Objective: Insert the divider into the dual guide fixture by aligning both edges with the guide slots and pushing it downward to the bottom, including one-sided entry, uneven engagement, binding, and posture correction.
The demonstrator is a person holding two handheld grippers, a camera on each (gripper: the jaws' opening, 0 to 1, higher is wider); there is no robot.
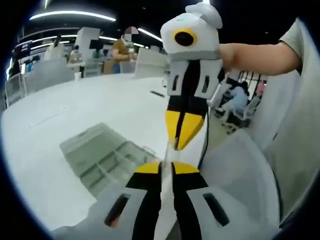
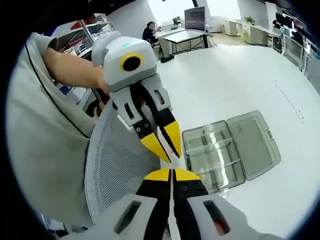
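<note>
In the left gripper view, my left gripper (image 1: pixel 167 167) is closed on one end of the divider (image 1: pixel 165 200), a thin white strip; the right gripper (image 1: pixel 182 131) clamps its far end. The box (image 1: pixel 102 155), lid open, lies on the table (image 1: pixel 55 110) below, well apart from the divider. In the right gripper view, my right gripper (image 2: pixel 171 172) is closed on the strip opposite the left one, with the box beside. I judge this the carry-and-align step: next, lower the divider, both edges over the slots.
</note>
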